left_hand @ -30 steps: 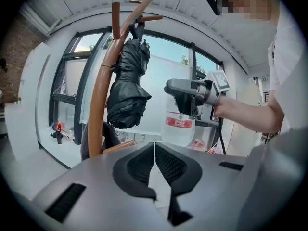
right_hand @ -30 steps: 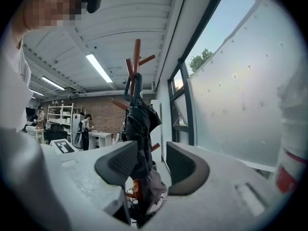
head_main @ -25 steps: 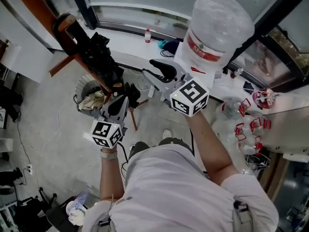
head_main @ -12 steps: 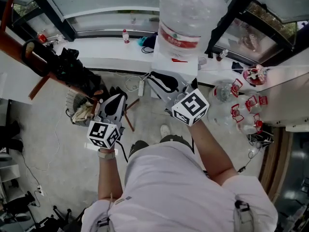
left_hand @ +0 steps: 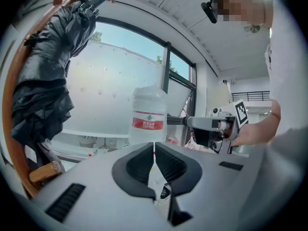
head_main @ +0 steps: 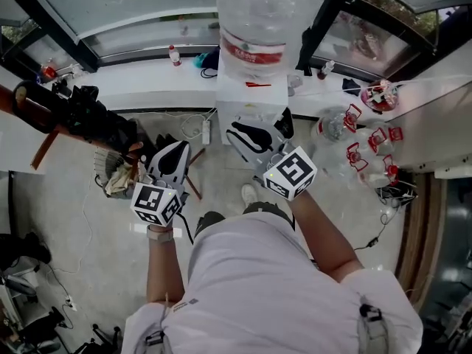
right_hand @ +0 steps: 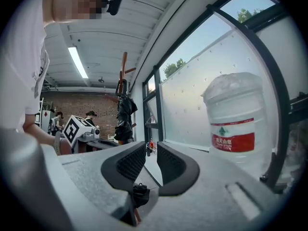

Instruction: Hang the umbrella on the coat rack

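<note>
The black folded umbrella [head_main: 87, 116] hangs by its handle on the wooden coat rack [head_main: 43, 147] at the left of the head view. It also shows in the left gripper view, where the umbrella [left_hand: 45, 76] hangs against the rack's curved wooden arm [left_hand: 12, 109]. My left gripper [head_main: 177, 147] is to the right of the umbrella, apart from it, shut and empty. My right gripper [head_main: 240, 130] is in front of the water dispenser, also shut with nothing between its pads. From the right gripper view the umbrella [right_hand: 124, 119] hangs far off.
A white water dispenser [head_main: 251, 102] with a large clear bottle [head_main: 254, 21] stands by the window ledge [head_main: 147, 87]. A bin with rags [head_main: 118, 172] sits under the rack. Empty bottles with red handles [head_main: 365, 153] lie at the right. Cables run over the floor.
Both grippers have drawn away from the rack, toward the water dispenser, and the right one has sunk. The umbrella stays hanging on the rack, which now lies farther left in view.
</note>
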A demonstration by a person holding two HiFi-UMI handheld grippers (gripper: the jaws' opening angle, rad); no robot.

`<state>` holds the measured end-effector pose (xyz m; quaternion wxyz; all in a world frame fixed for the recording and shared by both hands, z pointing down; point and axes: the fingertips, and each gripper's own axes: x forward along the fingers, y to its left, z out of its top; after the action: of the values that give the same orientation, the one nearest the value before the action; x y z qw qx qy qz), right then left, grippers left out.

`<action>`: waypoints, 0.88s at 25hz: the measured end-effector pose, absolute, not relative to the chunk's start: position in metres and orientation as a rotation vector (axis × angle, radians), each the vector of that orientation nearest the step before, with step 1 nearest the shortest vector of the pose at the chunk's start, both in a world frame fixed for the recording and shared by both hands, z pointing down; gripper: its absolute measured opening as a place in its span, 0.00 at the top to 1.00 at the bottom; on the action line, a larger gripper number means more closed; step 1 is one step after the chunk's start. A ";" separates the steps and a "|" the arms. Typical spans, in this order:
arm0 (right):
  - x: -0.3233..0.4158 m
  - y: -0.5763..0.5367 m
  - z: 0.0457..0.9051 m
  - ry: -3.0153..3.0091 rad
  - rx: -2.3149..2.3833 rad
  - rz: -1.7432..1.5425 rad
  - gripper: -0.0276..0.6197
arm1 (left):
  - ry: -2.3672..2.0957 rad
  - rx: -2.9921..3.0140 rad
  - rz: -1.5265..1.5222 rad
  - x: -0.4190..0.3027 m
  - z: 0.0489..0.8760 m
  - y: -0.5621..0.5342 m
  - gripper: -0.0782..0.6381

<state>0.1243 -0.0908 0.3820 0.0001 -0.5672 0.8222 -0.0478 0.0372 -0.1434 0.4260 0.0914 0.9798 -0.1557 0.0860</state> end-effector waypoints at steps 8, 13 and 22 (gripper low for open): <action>0.123 -0.078 0.399 2.540 -1.815 -0.195 0.84 | -0.413 2.902 0.265 0.037 0.434 -0.135 0.89; 0.120 -0.080 0.408 2.522 -1.808 -0.210 0.84 | -0.412 2.887 0.263 0.035 0.440 -0.131 0.89; 0.116 -0.084 0.417 2.530 -1.794 -0.239 0.84 | -0.438 2.867 0.244 0.029 0.447 -0.130 0.89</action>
<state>0.1163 -0.0842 0.4169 0.0157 -0.5766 0.8133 -0.0768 0.0295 -0.1302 0.4466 0.1152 0.9785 -0.1495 0.0833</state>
